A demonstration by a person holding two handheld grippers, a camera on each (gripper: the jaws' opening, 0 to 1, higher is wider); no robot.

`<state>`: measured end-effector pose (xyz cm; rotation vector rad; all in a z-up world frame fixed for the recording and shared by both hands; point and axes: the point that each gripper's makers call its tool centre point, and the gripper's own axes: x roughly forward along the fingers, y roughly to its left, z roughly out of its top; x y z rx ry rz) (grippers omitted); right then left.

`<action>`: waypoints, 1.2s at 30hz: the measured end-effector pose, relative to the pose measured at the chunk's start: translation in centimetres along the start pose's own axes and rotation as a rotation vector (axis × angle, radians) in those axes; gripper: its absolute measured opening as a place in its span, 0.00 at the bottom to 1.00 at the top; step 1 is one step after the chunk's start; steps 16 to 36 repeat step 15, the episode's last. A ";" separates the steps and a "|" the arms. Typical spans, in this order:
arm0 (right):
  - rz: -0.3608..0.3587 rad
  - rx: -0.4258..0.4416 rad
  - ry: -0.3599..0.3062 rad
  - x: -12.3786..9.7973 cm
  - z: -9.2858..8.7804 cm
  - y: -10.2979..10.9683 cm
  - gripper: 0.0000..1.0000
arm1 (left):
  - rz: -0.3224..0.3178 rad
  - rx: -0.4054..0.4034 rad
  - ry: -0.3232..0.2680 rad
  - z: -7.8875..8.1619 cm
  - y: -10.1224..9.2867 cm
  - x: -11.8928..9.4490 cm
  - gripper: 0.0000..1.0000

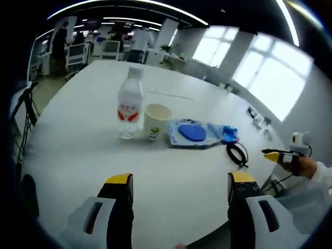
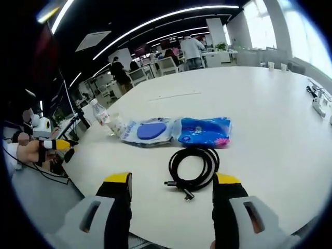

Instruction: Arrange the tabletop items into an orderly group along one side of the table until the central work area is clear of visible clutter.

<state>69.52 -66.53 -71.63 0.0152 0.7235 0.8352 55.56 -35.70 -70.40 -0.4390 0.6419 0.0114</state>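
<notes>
Big white round table (image 1: 78, 155) in an open office, that's my workspace. Both my grippers hang over its near edge, left gripper (image 1: 179, 185) and right gripper (image 2: 171, 187), jaws spread apart, holding nothing. Just past the right jaws lies a coiled black cable (image 2: 193, 167). Beyond it, touching side by side: blue plastic packet (image 2: 205, 130), clear pouch with blue disc (image 2: 149, 132), white paper cup (image 1: 156, 121), clear water bottle (image 1: 129, 104).

You see: people standing (image 2: 191, 48) at far desks | bright windows (image 1: 270, 78) along one wall | ceiling light strips (image 2: 155, 21) | tripod (image 1: 26, 111) beside the bench
</notes>
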 end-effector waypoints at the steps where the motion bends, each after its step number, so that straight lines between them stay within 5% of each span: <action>1: -0.006 0.001 -0.003 -0.2 -0.1 0.2 0.60 | -0.010 0.000 -0.002 0.0 -0.3 -0.1 0.72; 36: -0.046 0.013 -0.003 0.0 -0.4 -0.2 0.60 | -0.035 -0.019 0.016 -0.8 -1.0 0.0 0.70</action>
